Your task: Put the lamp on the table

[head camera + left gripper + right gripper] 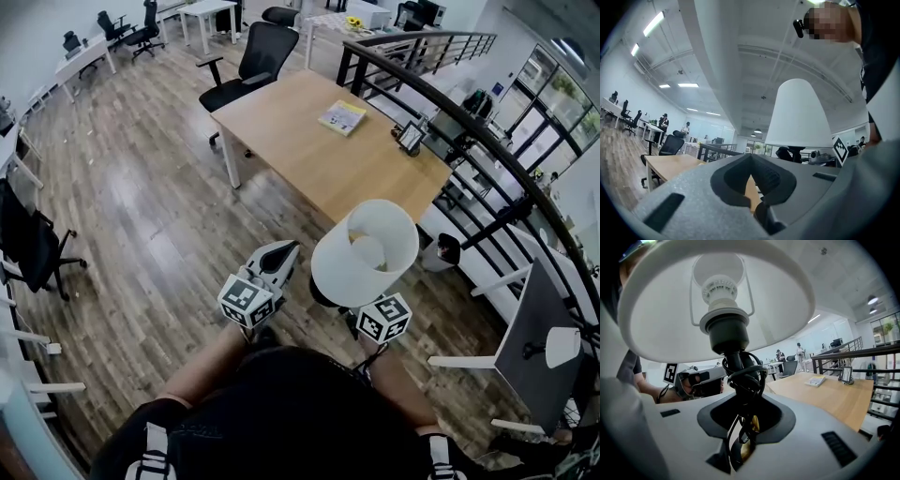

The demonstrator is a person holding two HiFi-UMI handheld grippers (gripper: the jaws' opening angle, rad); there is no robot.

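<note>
Your right gripper (743, 427) clamped on the lamp (366, 251) stem, left gripper (752, 176) closed empty, you must next reach the desk's (309, 150) near edge.

The lamp (366, 251) has a white shade and black stem (black cord (743, 376) too). The left claw (281, 255) and right claw (746, 427) are pale grey, each with 1 black-and-white patterned cube (246, 300). The worktop (300, 141) is light wood.
</note>
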